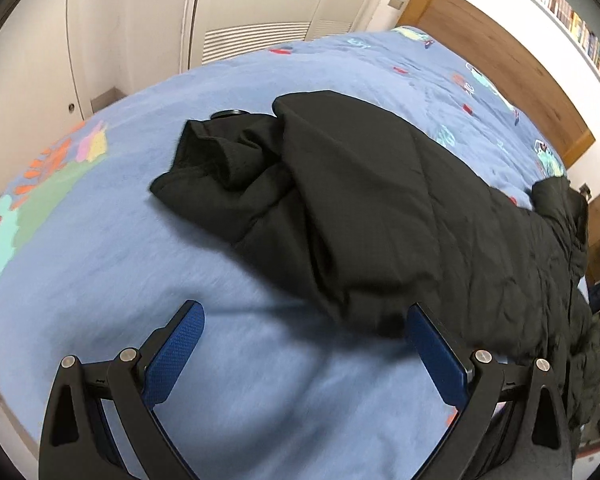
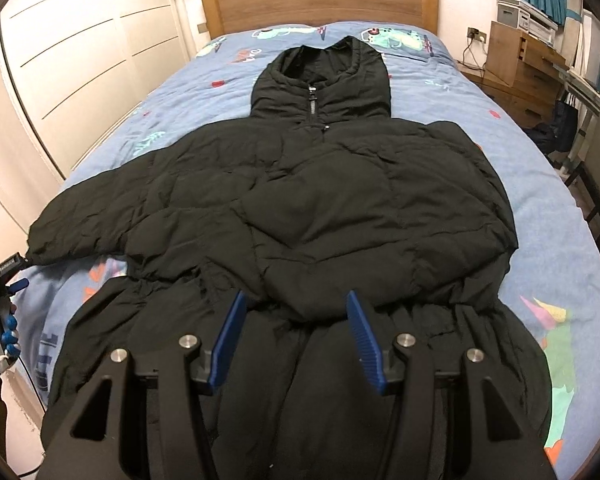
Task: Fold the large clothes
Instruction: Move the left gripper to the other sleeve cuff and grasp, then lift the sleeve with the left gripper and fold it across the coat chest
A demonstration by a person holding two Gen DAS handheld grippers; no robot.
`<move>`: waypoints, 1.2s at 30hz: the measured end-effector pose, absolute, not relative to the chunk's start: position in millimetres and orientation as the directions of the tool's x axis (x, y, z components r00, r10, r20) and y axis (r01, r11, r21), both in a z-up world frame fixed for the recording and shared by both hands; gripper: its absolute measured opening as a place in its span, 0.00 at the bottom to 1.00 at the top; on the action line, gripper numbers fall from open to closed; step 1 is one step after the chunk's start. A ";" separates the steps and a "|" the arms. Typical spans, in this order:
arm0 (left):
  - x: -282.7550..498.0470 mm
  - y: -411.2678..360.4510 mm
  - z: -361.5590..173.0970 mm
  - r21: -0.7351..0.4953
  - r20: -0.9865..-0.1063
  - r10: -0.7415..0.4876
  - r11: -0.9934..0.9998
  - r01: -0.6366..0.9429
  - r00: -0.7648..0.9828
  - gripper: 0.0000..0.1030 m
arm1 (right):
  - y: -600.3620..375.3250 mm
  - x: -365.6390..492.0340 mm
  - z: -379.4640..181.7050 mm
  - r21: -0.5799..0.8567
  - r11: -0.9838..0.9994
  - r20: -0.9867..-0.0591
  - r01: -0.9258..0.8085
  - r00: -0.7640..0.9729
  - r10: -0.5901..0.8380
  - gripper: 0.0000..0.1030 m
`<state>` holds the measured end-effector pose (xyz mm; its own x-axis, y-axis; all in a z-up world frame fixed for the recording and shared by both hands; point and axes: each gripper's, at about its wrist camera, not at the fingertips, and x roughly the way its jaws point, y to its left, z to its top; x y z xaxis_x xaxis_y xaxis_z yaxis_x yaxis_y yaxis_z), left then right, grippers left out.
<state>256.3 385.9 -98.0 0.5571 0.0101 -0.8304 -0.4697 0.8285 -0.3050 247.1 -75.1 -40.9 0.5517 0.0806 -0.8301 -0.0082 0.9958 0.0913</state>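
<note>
A black hooded puffer jacket (image 2: 300,184) lies front up on the bed, hood toward the headboard. One sleeve is folded across the chest, and its end (image 2: 300,300) lies between the fingertips of my right gripper (image 2: 296,312). That gripper's jaws stand half apart over the waist, and the pads do not visibly press the fabric. The other sleeve (image 1: 260,184) stretches sideways, crumpled toward its cuff (image 1: 196,140). My left gripper (image 1: 304,320) is wide open over the bedspread beside that sleeve, its right finger (image 1: 436,344) at the sleeve's edge. It also shows in the right wrist view, where the left gripper (image 2: 18,285) sits by the cuff.
A blue patterned bedspread (image 2: 560,248) covers the bed, with a wooden headboard (image 2: 320,0) at the far end. White wardrobe doors (image 2: 80,60) run along one side. Wooden drawers (image 2: 520,68) and clutter stand on the other. A small dark round object (image 1: 230,113) lies behind the sleeve.
</note>
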 end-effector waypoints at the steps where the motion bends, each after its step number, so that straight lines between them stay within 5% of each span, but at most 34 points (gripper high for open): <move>1: 261.5 387.7 -100.4 -0.323 -0.827 -0.003 0.821 -0.471 0.562 0.97 | -76.0 249.5 -43.1 0.089 0.996 -0.832 -0.005 0.549 0.078 0.50; 9: 278.2 395.8 -112.9 -0.480 -0.784 -0.099 0.723 -0.497 0.613 0.95 | -85.8 260.2 -63.9 0.075 0.997 -0.851 0.010 0.522 0.059 0.50; 18: 291.4 399.9 -114.3 -0.622 -0.716 -0.215 0.628 -0.467 0.664 0.26 | -93.5 260.4 -65.2 0.081 0.997 -0.846 0.014 0.530 0.062 0.50; 21: 292.9 394.5 -107.4 -0.610 -0.716 -0.202 0.647 -0.458 0.668 0.14 | -96.4 257.2 -61.1 0.078 0.997 -0.841 0.015 0.537 0.058 0.50; 36: 289.2 356.2 -42.7 -0.504 -0.721 -0.129 0.772 -0.388 0.681 0.08 | -123.7 234.0 -37.5 0.083 0.995 -0.819 0.061 0.573 0.034 0.50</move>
<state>289.2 356.2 -42.7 0.6810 -0.1287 -0.7209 -0.3876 0.7719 -0.5039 234.0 -123.7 -37.5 0.5727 0.0338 -0.8190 0.0606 0.9947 0.0834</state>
